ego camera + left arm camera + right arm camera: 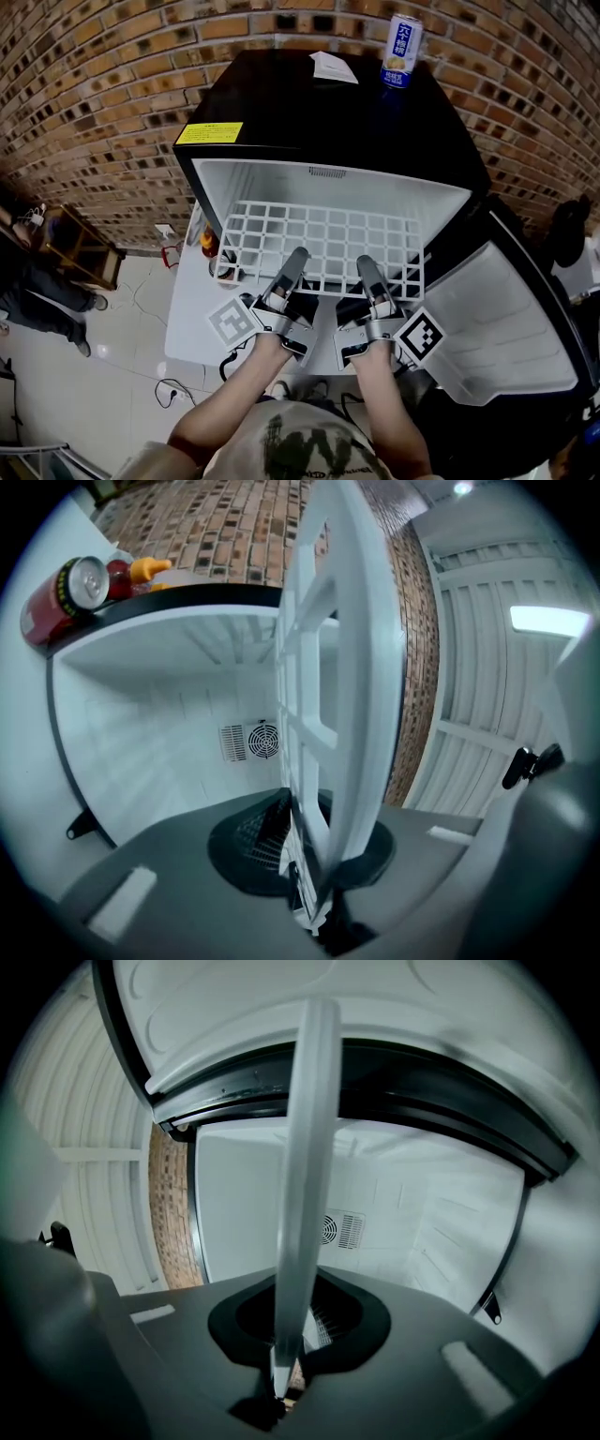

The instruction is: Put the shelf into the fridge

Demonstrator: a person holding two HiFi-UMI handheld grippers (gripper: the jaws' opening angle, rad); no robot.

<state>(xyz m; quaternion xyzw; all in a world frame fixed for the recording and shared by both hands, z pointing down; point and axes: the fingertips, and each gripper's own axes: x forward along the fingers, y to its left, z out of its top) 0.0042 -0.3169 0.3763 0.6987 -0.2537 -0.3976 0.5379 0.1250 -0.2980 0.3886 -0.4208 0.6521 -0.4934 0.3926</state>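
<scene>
The white grid shelf (319, 239) lies level in the mouth of the open black fridge (328, 122), with its far part inside the white cavity. My left gripper (298, 255) is shut on the shelf's near edge, left of centre. My right gripper (366, 264) is shut on the same edge a little to the right. In the left gripper view the shelf (337, 667) runs edge-on up from the jaws of the left gripper (314, 897). In the right gripper view the shelf (302, 1176) shows as a thin white bar rising from the right gripper (279, 1372).
The fridge door (506, 319) hangs open to the right. A blue and white can (401, 52) and a paper (334, 67) rest on the fridge top. A white side table (187, 309) at the left holds a red can (66, 597) and bottles. A brick wall stands behind.
</scene>
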